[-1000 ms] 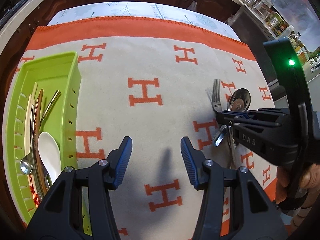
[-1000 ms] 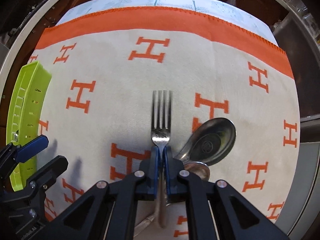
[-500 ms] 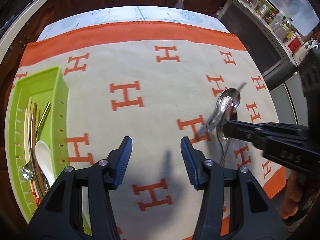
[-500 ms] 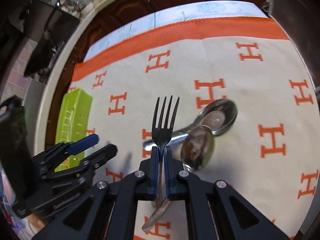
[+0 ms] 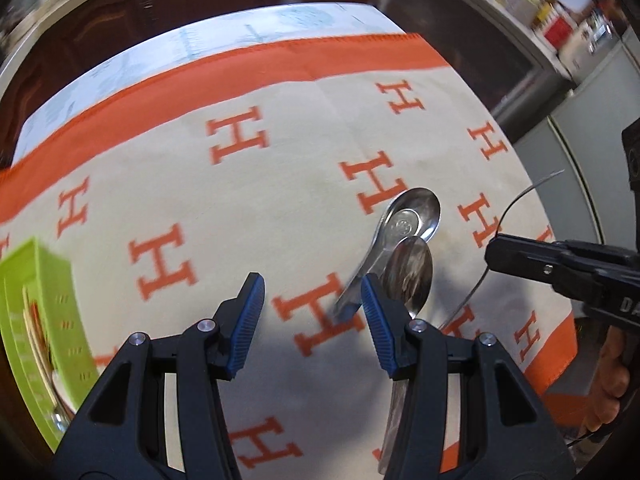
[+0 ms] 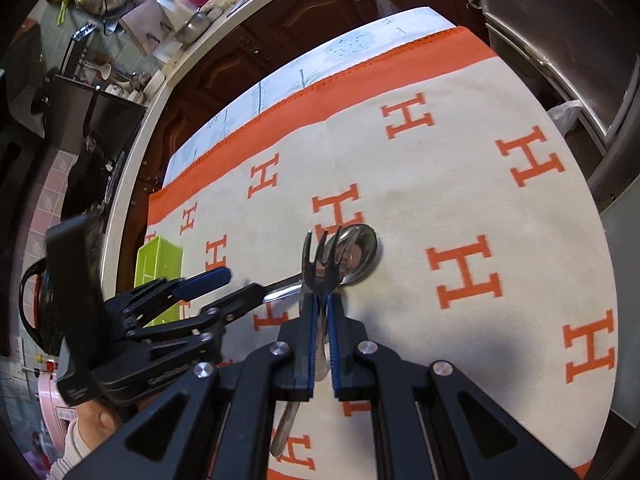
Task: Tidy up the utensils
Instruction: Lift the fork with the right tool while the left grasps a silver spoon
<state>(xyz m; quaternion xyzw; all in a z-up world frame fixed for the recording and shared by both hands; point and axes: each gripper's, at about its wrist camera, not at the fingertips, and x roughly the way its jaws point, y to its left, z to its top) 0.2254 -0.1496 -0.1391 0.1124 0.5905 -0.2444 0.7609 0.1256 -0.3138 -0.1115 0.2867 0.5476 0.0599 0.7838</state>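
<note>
Fork [image 6: 320, 268], flat on the cloth a second ago, is now lifted clear, pinched at its neck by the right gripper [image 6: 319, 312]. Two spoons [image 5: 412, 236] remain at the right; left gripper [image 5: 312, 304] gapes empty. Green tray [image 5: 40, 312], far left, likely comes next.

Large orange "H" letters repeat in rows across the cream cloth [image 5: 280, 184] that covers the tabletop. On the black body of the right claw [image 5: 490, 258], white letters "DA" show at the frame's edge, the rest cut off. Lettering on the left claw [image 6: 224, 286] is too blurred to read.
</note>
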